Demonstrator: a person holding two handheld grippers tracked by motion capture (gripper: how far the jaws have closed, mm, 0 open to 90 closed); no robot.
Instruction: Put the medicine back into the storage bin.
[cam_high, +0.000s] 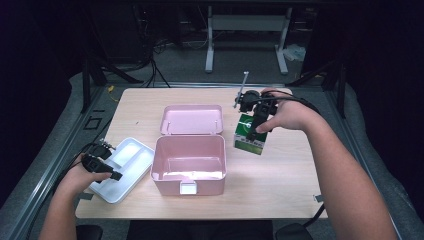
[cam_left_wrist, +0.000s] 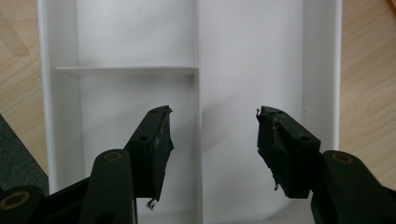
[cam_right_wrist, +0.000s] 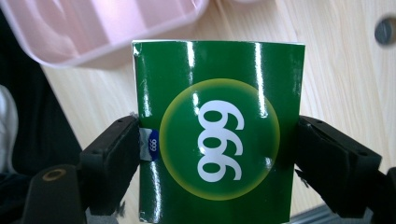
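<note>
right gripper: jaws clamped on both sides of green 999 carton, held over the table just right of open pink storage box | left gripper: jaws spread, empty, above white divided tray | risk: glossy carton may slip or crush, or clip the box rim going in

Table takes up the frame centre. Open box sits at middle, its lid lying just behind it, toward the top of frame. Divided tray lies just left of the box, at lower left, near the table's front-left corner. Left gripper is over the tray. Carton is right of the box, near the lid's right edge, between the right gripper jaws.
</note>
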